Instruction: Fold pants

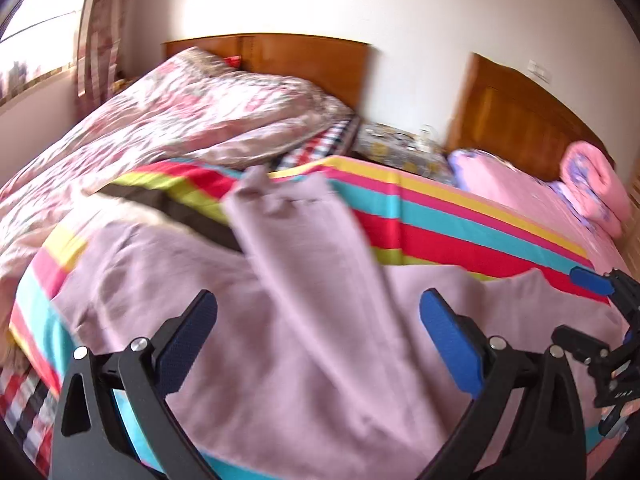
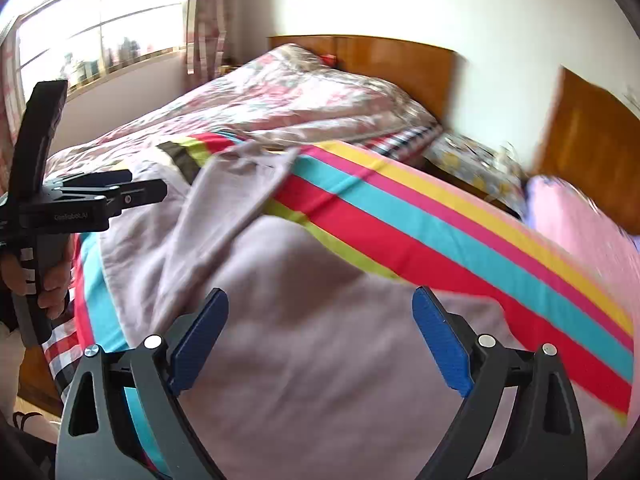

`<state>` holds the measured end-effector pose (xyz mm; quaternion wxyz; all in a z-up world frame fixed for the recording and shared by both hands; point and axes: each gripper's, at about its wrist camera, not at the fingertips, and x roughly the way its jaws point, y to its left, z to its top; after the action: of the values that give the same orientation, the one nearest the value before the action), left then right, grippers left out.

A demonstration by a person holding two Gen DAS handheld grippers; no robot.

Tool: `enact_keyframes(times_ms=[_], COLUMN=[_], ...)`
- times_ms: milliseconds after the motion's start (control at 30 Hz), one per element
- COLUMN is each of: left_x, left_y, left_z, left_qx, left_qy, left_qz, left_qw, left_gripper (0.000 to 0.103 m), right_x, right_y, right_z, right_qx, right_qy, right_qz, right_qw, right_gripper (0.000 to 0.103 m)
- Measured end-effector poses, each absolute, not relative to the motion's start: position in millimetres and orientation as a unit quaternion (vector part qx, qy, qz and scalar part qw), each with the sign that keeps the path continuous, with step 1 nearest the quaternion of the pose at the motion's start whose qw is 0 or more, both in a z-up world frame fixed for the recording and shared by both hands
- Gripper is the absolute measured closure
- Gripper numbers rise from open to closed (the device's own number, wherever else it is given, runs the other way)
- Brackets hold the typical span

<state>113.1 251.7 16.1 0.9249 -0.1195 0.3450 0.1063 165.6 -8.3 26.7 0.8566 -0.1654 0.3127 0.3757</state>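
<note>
Pants (image 1: 304, 320), mauve, lie spread on a striped sheet (image 1: 460, 224) covering the near end of the bed (image 2: 552, 216), one leg reaching toward the headboard (image 1: 304, 56) and the broad part nearest both cameras. Left gripper (image 1: 318, 332) hangs over the pants with its blue-padded jaws wide apart, holding nothing. Right gripper (image 2: 320, 332) hangs likewise over the pants, jaws wide apart and empty. In the right wrist view a hand (image 2: 52, 288) holds the left gripper's handle at the frame's left edge. A floral quilt (image 1: 168, 120) lies bunched beyond the sheet.
</note>
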Motion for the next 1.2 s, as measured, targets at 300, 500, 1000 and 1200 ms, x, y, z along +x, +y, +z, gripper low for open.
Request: enact_keyframes(times_ms=[300,500,1000,1200], left_x=[33.1,49.9,68.8,80.2], left_y=[441.5,458.4,444.7,455.8], left_z=[-21.6,-39.5,-22.3,-45.9], left_qx=[-0.286,-0.303,-0.262,-0.265], left_qy=[0.336,0.351,0.307,0.367], left_qz=[0.279,0.265,0.269,0.314], left_qw=[0.853,0.845,0.874,0.834], left_gripper=[0.006,0.03,0.098,0.078], right_x=[223.5,250.6,229.4,233.9], right_y=[235.9,333.5,358.5,367.8], right_z=[12.8,-19.1,-19.6,-44.3], right_qx=[-0.196,-0.21,-0.249,-0.243], right_qy=[0.329,0.366,0.319,0.364], right_qz=[0.549,0.576,0.595,0.561], right_qw=[0.743,0.701,0.694,0.703], right_gripper=[0.021,0.033,0.09,0.079])
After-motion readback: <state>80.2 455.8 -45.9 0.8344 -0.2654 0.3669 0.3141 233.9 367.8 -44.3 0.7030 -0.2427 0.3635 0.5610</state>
